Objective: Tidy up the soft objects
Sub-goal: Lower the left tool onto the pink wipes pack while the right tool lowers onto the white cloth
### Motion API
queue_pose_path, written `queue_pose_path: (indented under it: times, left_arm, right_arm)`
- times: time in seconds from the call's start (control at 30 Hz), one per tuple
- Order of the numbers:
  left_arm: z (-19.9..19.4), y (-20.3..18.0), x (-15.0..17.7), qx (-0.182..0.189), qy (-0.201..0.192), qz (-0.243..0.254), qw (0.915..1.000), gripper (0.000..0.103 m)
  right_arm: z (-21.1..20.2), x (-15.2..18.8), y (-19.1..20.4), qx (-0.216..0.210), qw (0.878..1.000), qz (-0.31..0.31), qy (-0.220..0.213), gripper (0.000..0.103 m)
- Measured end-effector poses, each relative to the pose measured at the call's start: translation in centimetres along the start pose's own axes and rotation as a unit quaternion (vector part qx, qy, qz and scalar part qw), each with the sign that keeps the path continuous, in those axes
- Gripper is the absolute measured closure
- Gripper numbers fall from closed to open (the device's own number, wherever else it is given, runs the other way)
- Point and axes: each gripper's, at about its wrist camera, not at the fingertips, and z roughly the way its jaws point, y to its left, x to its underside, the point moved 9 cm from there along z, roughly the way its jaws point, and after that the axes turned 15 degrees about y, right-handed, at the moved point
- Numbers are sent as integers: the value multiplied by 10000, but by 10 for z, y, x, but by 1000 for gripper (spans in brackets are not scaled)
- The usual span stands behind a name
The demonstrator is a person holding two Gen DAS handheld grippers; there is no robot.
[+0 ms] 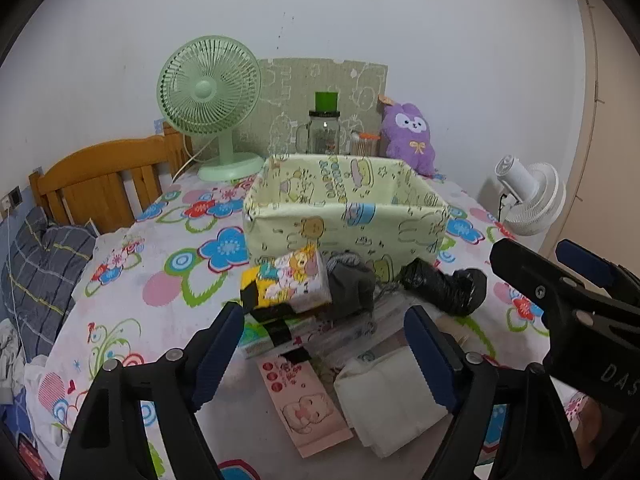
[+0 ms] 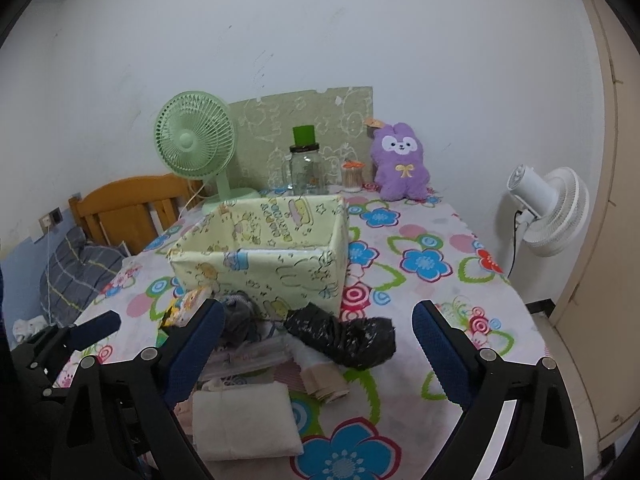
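Before fabric bin [image 1: 344, 220] — black bag [image 1: 444, 286], socks [image 1: 352, 284]

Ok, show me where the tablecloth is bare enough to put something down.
Free: the stretch right of the yellow fabric box, running toward the white fan, and the patch left of the box, before the green fan. Crowded: in front of the box, around the black plastic bag, tissue pack and folded white cloth.
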Motion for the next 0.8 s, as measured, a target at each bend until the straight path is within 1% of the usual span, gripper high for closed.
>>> queue_pose_path:
  times: [0.17, 0.27, 0.53, 0.7, 0.8]
  left_arm:
    - [8, 2, 11, 20, 137, -10, 9999, 20]
    - [15, 7, 17, -91, 247, -45, 9996, 20]
    - [32, 20, 31, -238, 522, -198, 9982, 24]
    - [43, 23, 36, -237, 733, -279, 9966, 32]
    - [47, 25, 39, -212, 773, -332, 9962, 33]
  right_arm:
    - [9, 10, 9, -96, 9999, -70, 110, 7]
    - [15, 16, 14, -136, 9997, -75, 185, 7]
    - [29, 22, 22, -191, 9992, -115, 346, 7]
    - [43, 31, 30, -276, 9981, -160, 531, 7]
    - [49, 34, 33, -277, 9977, -186, 598, 7]
